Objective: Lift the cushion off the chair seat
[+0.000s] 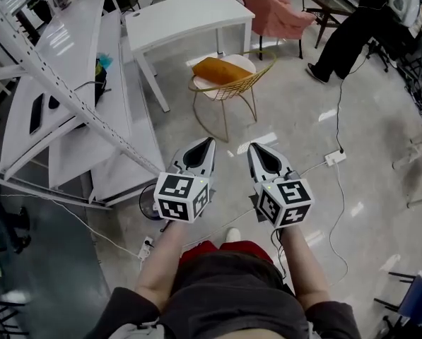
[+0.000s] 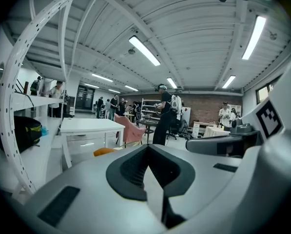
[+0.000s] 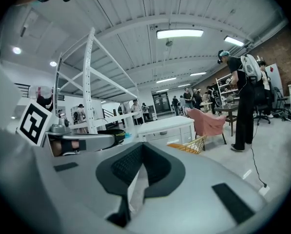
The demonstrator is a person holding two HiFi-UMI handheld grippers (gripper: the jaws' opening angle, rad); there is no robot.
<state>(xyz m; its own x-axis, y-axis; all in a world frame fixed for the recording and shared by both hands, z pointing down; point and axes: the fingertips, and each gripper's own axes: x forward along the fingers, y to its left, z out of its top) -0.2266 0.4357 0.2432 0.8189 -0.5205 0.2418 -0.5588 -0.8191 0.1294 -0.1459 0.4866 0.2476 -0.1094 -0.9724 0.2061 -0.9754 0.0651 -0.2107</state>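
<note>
Both claws are pinched together with nothing in them, the left claw and right claw held out side by side over the floor. Well ahead of them, the orange cushion lies on the seat of the gold wire chair, just beside the white surface.

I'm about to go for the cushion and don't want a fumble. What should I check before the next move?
1. Cushion lying on chair seat: ok.
2. Left gripper empty: ok.
3. Right gripper empty: ok.
4. Fingers open for the grab: not ok, both grippers shut.
5. Grippers near cushion: not ok, both well short of the chair.
6. Cushion loose on seat: cannot tell.
</note>
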